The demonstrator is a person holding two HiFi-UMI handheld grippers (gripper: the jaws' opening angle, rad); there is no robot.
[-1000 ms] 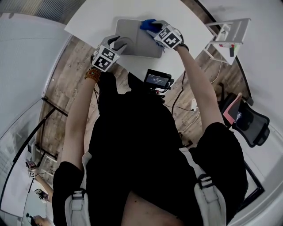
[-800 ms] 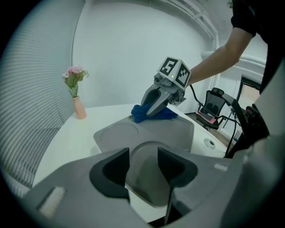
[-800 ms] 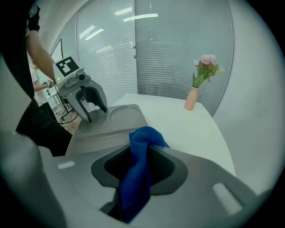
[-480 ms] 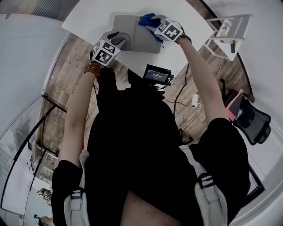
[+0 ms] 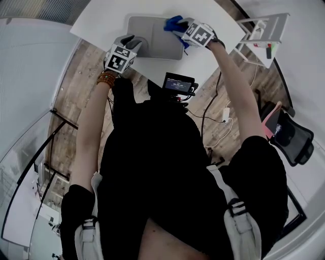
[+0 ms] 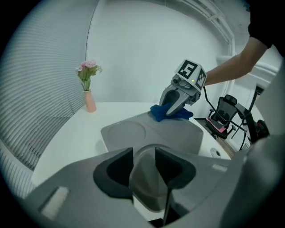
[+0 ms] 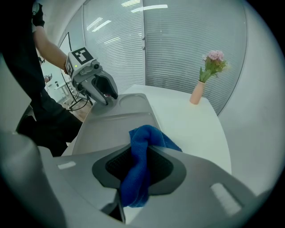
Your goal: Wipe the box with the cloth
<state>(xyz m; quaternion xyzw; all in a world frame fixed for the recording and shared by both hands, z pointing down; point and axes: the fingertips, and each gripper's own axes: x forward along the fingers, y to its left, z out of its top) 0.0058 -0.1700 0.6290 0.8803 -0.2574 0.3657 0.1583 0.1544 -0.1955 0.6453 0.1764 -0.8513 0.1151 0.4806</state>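
Head view and both gripper views, wiping under way.

My right gripper [image 5: 179, 28] is closed on a blue cloth [image 7: 142, 147], which is bunched between its jaws. The free fold is pressed onto the top of the grey box [image 5: 152, 35] at the box's right end, toward the far edge.

My left gripper [image 5: 133, 43] is at the opposite, near-left corner. In its own view the rounded corner of the box fills the gap between the jaws, so I read it as clamped there to steady the box.

The box lies flat on the white table [image 5: 111, 15] with its long axis running left to right. From the cloth, nearly the whole lid stretches away to the left, toward my left gripper. A shallow round recess [image 6: 124, 132] sits at the far-left end of the lid.

The move in hand turns on this relation: the right gripper is the one on the cloth, and the bare lid lies to its left. In my judgement the stroke has to travel along the long axis.

Nothing rests on the lid between the two grippers. The only thing in the stroke's way is my own left gripper at the near-left corner.

A pink vase of flowers [image 7: 196, 93] stands on the table well apart from the box, on the far side. A small screen [image 5: 179, 85] sits at the near table edge, just beside the box and clear of the lid. An office chair [image 5: 289, 137] and cables lie on the floor to the right, away from the work.
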